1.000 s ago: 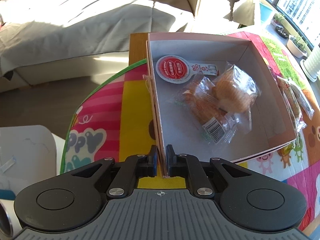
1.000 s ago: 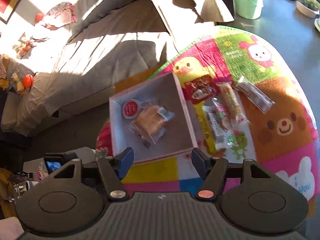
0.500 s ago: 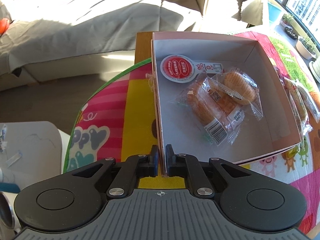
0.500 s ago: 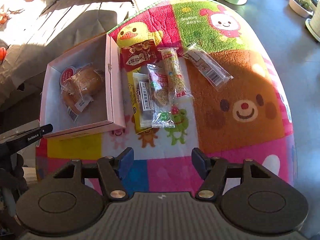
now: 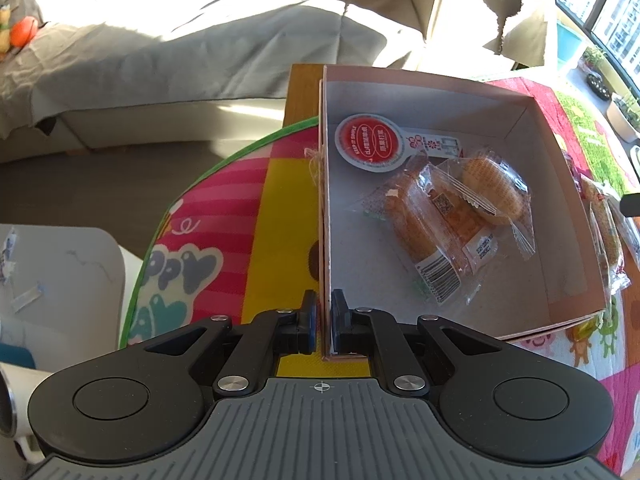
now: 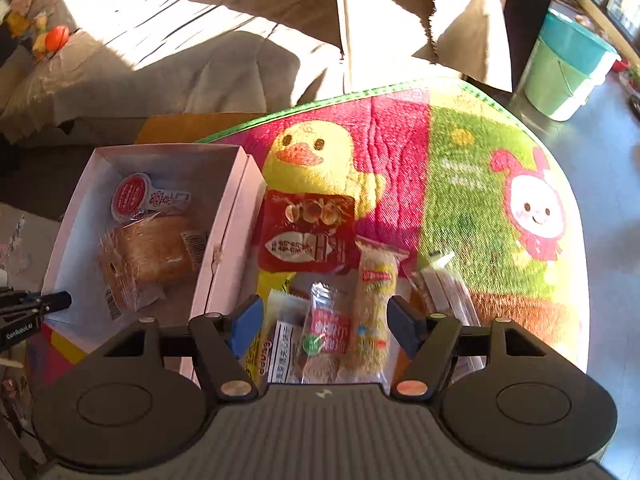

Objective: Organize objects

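my left jaws (image 5: pixel 324 320) stay pinched on the near wall of the pink box (image 5: pixel 325 200), steadying it on the bench's cartoon mat (image 6: pixel 460 184). inside lie two wrapped buns (image 5: pixel 452 216) and a round red-lidded cup (image 5: pixel 368 142) at eleven o'clock of them. my right jaws (image 6: pixel 326 320) have just been spreading wider and hang empty over the loose snacks lined up just beside the box at its three o'clock side: a red chestnut pouch (image 6: pixel 308 236), a yellow puffed bar (image 6: pixel 374 304), a small red-label packet (image 6: pixel 326 332), a yellow packet (image 6: pixel 260 348) and a clear-wrapped stick (image 6: pixel 444 288).

the packets lie touching and overlapping, so i judge a close here could pinch two wrappers at once, or slip off slick film. the box sits near the bench edge; any drag from my left jaws could slide it off or buckle the thin wall.

legible writing: "keep it simple" on the cup lid, "guaqe"-like letters on the yellow packet, barcodes on the bun wrappers; the chinese print is too small to read.
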Tool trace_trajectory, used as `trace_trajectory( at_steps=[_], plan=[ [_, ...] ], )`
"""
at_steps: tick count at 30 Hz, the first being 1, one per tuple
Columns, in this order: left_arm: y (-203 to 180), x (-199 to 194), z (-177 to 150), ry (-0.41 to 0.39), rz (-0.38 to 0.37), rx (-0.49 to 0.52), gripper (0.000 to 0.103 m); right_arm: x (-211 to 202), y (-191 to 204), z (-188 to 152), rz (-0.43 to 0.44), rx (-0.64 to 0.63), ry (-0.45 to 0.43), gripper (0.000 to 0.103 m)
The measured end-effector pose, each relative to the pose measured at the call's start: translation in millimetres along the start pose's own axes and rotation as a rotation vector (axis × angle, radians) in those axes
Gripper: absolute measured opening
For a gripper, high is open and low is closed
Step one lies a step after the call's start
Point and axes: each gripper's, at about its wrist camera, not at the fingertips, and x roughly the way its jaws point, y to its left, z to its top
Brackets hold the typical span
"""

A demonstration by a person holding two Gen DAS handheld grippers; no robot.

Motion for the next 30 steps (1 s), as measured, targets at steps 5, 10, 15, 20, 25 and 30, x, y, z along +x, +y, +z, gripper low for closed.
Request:
trace_trajectory(
  at_steps=[5,10,15,20,25,30],
  plan=[
    [0.3,-0.7,-1.1,0.006,0.002,-0.009,0.009,33.5,11.4,29.8,0.029,-0.142,-0.009,0.076],
    [-0.4,-0.9,-1.1,0.013,0.011,-0.037,0.009,64.0,-19.0,47.6,0.113,0.062,0.011,0.076],
    [-3.7,-2.1,-1.0,0.018,0.016,-0.031,0.009,92.4,-21.6,50.6,0.046,0.086,0.069,0.077],
    [-4.1,-0.3,1.0,0.034,0.019,-0.033,0.009,88.2,-18.4,48.4,0.031,0.081,0.055,0.070],
    [-3.8,1.8,3.2,0.052,0.016,-0.033,0.009,76.9,-30.6,33.5,-0.036,0.094,0.067,0.068],
    [-4.8,1.9,3.9,0.057,0.019,-0.032,0.009,60.0,-51.5,10.3,-0.071,0.102,0.070,0.068]
  ],
)
